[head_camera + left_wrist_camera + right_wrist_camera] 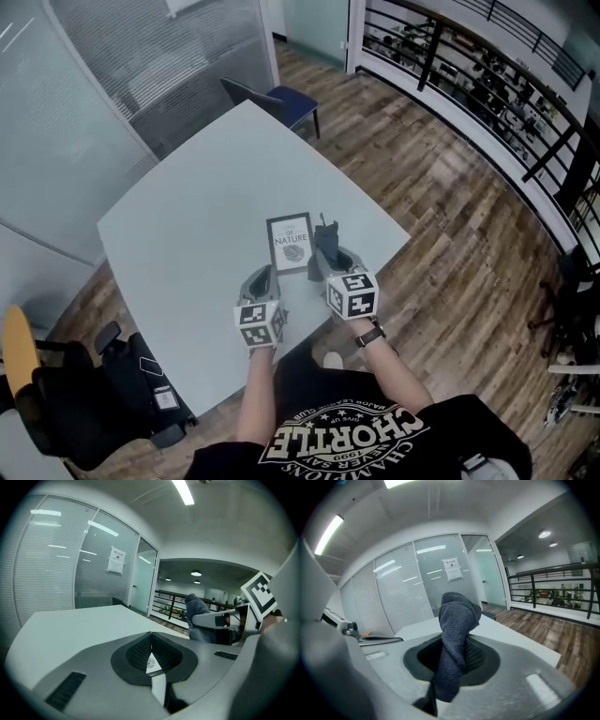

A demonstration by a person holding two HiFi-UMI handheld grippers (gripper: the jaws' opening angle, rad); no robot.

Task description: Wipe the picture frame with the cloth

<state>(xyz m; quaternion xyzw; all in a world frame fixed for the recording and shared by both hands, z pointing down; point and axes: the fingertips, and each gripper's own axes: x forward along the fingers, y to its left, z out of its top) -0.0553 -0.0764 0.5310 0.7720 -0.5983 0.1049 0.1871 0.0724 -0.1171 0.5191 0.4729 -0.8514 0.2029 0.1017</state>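
Note:
A dark picture frame (290, 242) with a white print lies near the front edge of the pale table (187, 234). My left gripper (265, 276) is at its lower left corner. In the left gripper view it (151, 633) is shut, and the print's swirl (153, 662) shows between the pads. My right gripper (325, 258) is just right of the frame, shut on a dark grey cloth (324, 236). In the right gripper view the cloth (457, 618) stands up in a twisted bunch out of the jaws. The left gripper view also shows the cloth (196, 607), at its right.
A blue chair (286, 99) stands at the table's far edge and a black office chair (112, 380) at its near left corner. Glass partitions (84, 122) close the left side. A black railing (487, 84) runs along the wooden floor at the right.

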